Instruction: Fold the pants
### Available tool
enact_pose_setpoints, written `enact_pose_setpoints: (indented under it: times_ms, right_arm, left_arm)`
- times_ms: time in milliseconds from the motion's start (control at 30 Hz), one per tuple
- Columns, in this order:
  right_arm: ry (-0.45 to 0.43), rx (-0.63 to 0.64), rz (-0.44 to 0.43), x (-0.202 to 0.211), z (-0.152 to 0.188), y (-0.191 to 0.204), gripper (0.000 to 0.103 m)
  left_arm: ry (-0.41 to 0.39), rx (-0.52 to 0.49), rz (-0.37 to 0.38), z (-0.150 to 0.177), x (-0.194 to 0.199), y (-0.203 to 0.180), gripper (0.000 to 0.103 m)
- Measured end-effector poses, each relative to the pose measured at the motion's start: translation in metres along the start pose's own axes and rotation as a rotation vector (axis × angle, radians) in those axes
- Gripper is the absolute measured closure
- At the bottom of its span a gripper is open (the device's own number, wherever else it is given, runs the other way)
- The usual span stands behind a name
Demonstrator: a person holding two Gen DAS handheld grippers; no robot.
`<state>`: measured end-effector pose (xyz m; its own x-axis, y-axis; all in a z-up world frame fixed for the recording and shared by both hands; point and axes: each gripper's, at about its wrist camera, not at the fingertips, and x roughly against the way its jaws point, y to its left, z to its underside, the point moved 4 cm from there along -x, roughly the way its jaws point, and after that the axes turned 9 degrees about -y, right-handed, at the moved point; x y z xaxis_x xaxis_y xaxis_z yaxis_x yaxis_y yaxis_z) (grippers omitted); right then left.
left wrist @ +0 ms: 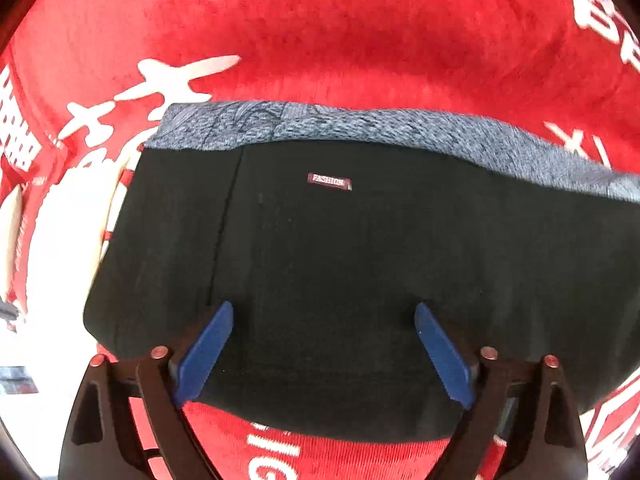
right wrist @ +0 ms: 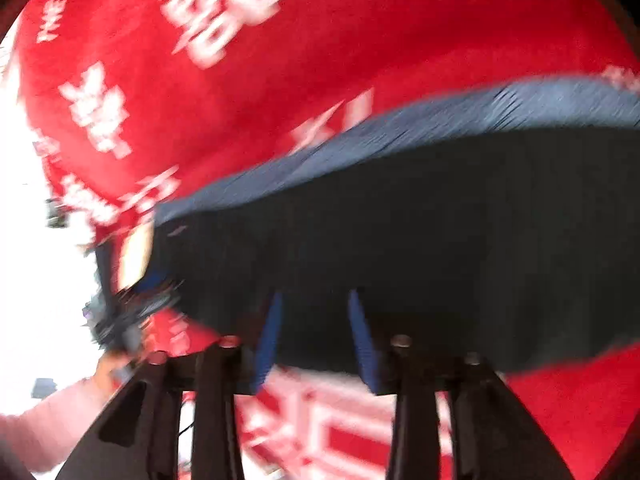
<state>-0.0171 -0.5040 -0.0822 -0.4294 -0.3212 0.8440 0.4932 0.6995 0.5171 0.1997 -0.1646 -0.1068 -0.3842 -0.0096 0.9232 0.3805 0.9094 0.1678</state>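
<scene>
On the red cloth (left wrist: 360, 32) with its white lettering lie the pants (left wrist: 340, 280), folded into a flat black block. A grey-blue knitted band (left wrist: 400, 128) shows along their far edge, and a small dark red label (left wrist: 329, 181) reading FASHION sits on the black fabric just below that band.

Over the near edge of the pants hovers the left gripper (left wrist: 324, 336), pointing steeply down. Its blue fingers (left wrist: 206, 354) stand wide apart, with nothing caught between them and only black fabric showing in the gap.

From the right wrist view everything is smeared with motion. The right gripper (right wrist: 316, 320) also hangs above the near edge of the pants (right wrist: 420, 240), its blue fingers (right wrist: 269, 340) narrower than the left pair but apart, with no cloth pinched between them. At the left of that view a pale sleeve (right wrist: 48, 420) shows near the blurred shape of the other gripper, beside the pants' left end.
</scene>
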Motion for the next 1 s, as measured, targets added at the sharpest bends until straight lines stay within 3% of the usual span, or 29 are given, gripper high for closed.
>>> enact_pose_setpoints:
  times_ms: [33,67,100,133,167,300,400,533,667,1000]
  right_arm:
    - [-0.003,0.007,0.062,-0.001,-0.004,-0.014,0.062]
    - [0.000,0.006,0.116,-0.004,-0.005,-0.026,0.073]
    - [-0.011,-0.017,0.093,-0.002,-0.005,-0.038,0.081]
    - [-0.019,-0.036,0.080,0.004,-0.003,-0.051,0.095]
    - [-0.028,-0.053,0.104,0.011,-0.003,-0.061,0.101]
    - [-0.051,-0.179,0.109,0.038,-0.005,-0.088,0.101]
    - [-0.044,-0.227,0.075,0.065,0.002,-0.102,0.092]
    - [-0.007,-0.265,-0.005,0.096,0.030,-0.103,0.062]
    - [0.032,-0.253,-0.009,0.100,0.056,-0.096,0.060]
    - [0.089,-0.363,-0.036,0.081,0.088,-0.106,0.056]
  left_arm:
    - [0.002,0.008,-0.003,0.002,0.001,0.001,0.002]
    - [0.003,0.017,0.004,0.003,0.001,0.002,0.001]
    - [0.004,0.016,0.000,0.003,0.001,0.002,0.000]
    - [0.005,0.010,-0.005,0.004,0.001,0.002,0.000]
    - [0.012,0.003,-0.011,0.002,0.001,0.001,0.000]
    - [0.050,-0.003,-0.057,-0.001,0.013,-0.006,0.000]
    - [0.027,0.003,-0.014,-0.003,0.041,-0.021,0.000]
    - [0.017,-0.032,0.020,0.003,0.073,-0.052,0.000]
    - [0.038,-0.038,0.056,0.016,0.091,-0.072,0.000]
    - [0.107,-0.020,0.034,0.045,0.096,-0.087,0.000]
